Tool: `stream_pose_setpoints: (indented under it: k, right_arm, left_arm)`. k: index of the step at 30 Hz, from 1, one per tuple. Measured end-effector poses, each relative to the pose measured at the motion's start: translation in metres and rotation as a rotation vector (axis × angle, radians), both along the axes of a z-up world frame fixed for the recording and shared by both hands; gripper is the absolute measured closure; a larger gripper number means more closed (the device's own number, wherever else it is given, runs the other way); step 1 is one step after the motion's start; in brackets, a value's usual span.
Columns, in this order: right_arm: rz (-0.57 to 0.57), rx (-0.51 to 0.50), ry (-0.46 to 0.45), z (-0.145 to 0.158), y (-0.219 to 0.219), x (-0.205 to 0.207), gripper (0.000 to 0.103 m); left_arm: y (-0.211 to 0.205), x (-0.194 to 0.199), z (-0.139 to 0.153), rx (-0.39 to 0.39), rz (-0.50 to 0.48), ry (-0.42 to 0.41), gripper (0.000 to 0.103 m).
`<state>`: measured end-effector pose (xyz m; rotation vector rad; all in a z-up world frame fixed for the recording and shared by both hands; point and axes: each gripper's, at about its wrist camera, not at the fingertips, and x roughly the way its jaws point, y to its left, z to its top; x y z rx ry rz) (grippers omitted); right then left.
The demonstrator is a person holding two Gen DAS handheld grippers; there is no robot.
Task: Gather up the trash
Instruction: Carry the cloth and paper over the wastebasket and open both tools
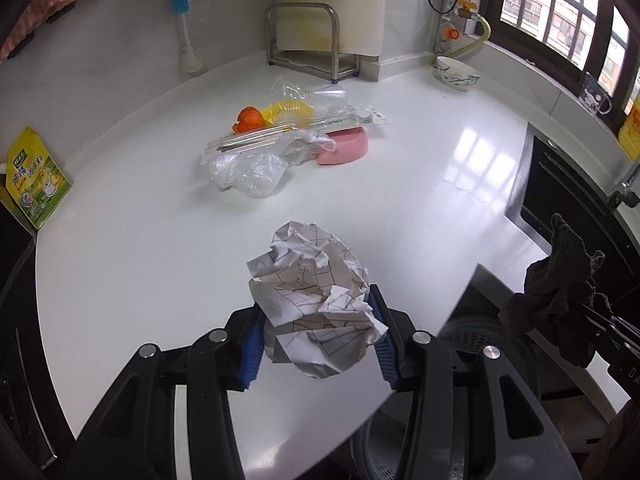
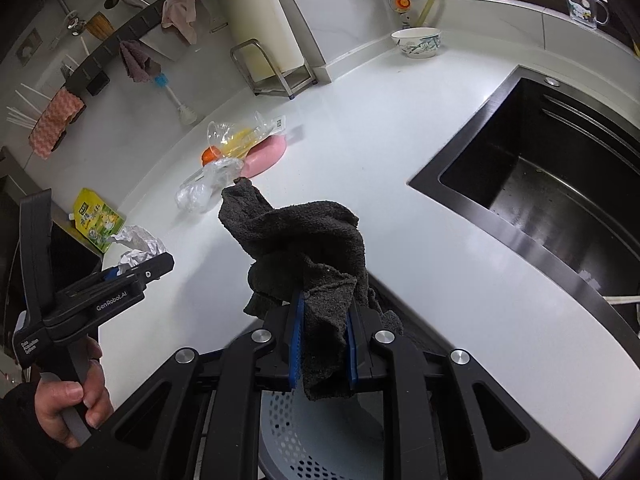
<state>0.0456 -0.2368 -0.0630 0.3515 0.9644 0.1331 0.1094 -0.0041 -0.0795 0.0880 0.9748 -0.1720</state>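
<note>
A white kitchen counter (image 1: 400,184) curves round a corner, with a dark sink (image 2: 532,184) sunk into it on the right. The left gripper (image 1: 318,338) is clenched on a crumpled ball of lined paper (image 1: 316,296), lifted above the counter near its front edge. The right gripper (image 2: 323,350) grips a dark grey cloth (image 2: 304,248), which bunches up above its blue pads and hangs over a perforated grey bin (image 2: 316,436) below the counter edge. Further back on the counter lies a heap of rubbish: crumpled clear plastic bag (image 1: 252,168), clear wrappers (image 1: 280,136), a pink sponge (image 1: 346,146) and orange peel (image 1: 250,118), all touching. A yellow-green pouch (image 1: 34,178) stands at far left; a patterned bowl (image 1: 457,73) sits near the window
</note>
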Motion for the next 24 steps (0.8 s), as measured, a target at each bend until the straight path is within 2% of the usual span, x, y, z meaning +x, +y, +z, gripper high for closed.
stream_pose_setpoints:
  k: [7, 12, 15, 21, 23, 24]
  right_arm:
    - [-0.012, -0.005, 0.045, -0.002, -0.015, -0.064, 0.086]
    - [-0.024, -0.014, 0.082, -0.015, -0.026, -0.102, 0.086]
    - [-0.036, -0.010, 0.117, -0.027, -0.032, -0.114, 0.086]
    - [-0.026, -0.003, 0.151, -0.042, -0.034, -0.116, 0.086]
    - [-0.023, 0.005, 0.155, -0.045, -0.035, -0.114, 0.086]
    - [-0.021, 0.005, 0.156, -0.046, -0.035, -0.112, 0.086]
  left_arm:
    - [-0.042, -0.066, 0.007, -0.026, -0.106, 0.012, 0.057]
    - [-0.075, -0.099, -0.007, -0.018, -0.189, 0.037, 0.057]
    - [-0.088, -0.109, -0.021, -0.028, -0.214, 0.078, 0.057]
    - [-0.100, -0.115, -0.035, -0.004, -0.212, 0.084, 0.055]
    - [-0.100, -0.115, -0.036, 0.000, -0.203, 0.081, 0.052]
    - [-0.100, -0.115, -0.036, 0.001, -0.196, 0.078, 0.046]
